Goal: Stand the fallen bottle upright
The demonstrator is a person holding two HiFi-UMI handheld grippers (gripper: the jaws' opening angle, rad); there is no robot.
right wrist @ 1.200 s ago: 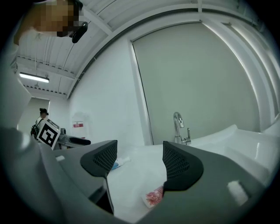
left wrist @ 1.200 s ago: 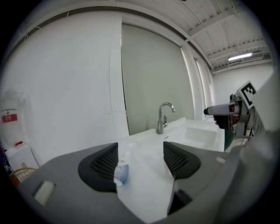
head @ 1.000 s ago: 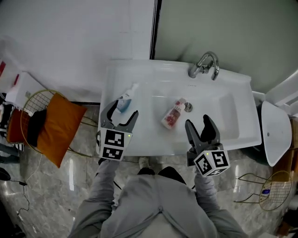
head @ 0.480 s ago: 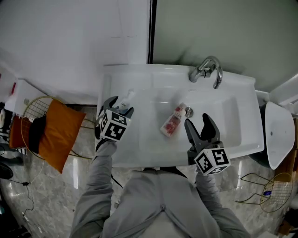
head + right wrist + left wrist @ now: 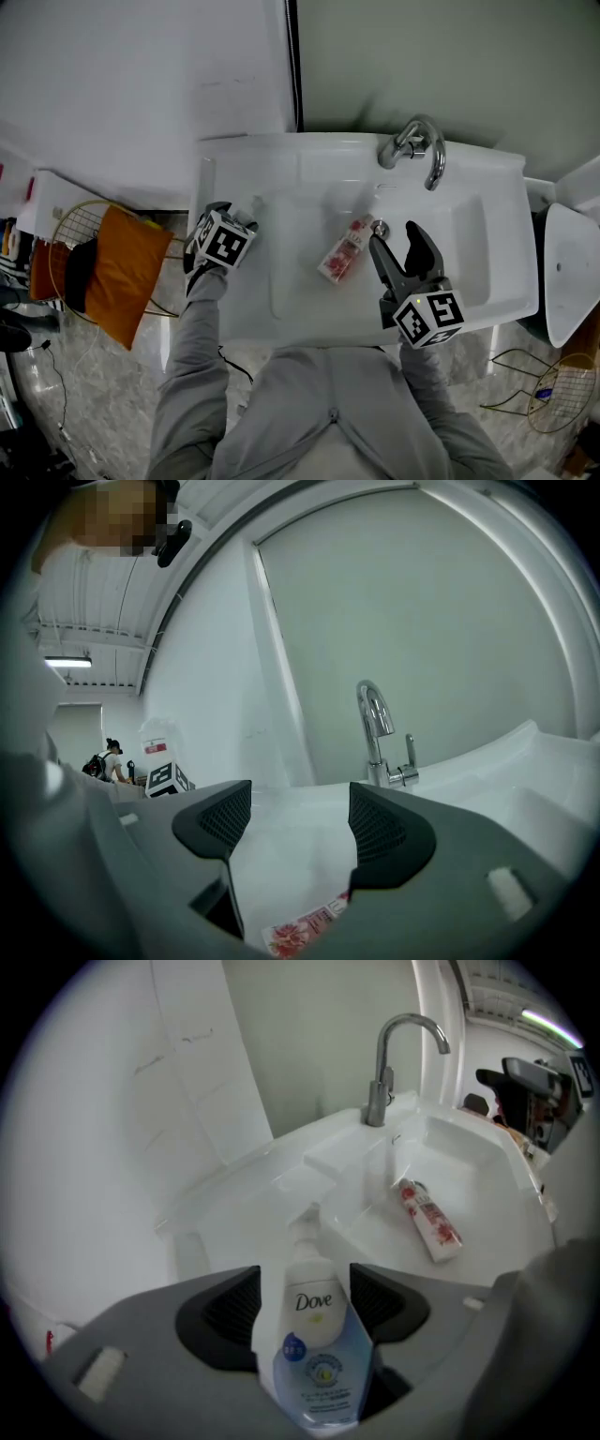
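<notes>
Grasp step: straddling fallen white-and-blue plastic pump bottle [image 5: 317,1363], left of white ceramic sink basin [image 5: 450,244], with left hand-held gripper [image 5: 305,1283], jaws apart, unclamped. Next, probably: clamp, tip upright. Right hand-held gripper [image 5: 295,803] apart, empty.

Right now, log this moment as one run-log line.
left gripper: open, straddling lying white-and-blue plastic pump bottle on white sink ledge | right gripper: open, empty, near lying pink-flowered bottle in basin | upright: not yet

The fallen bottle [image 5: 342,253] is white with red flowers. The Dove pump bottle [image 5: 314,1354] is white with a blue label.
</notes>
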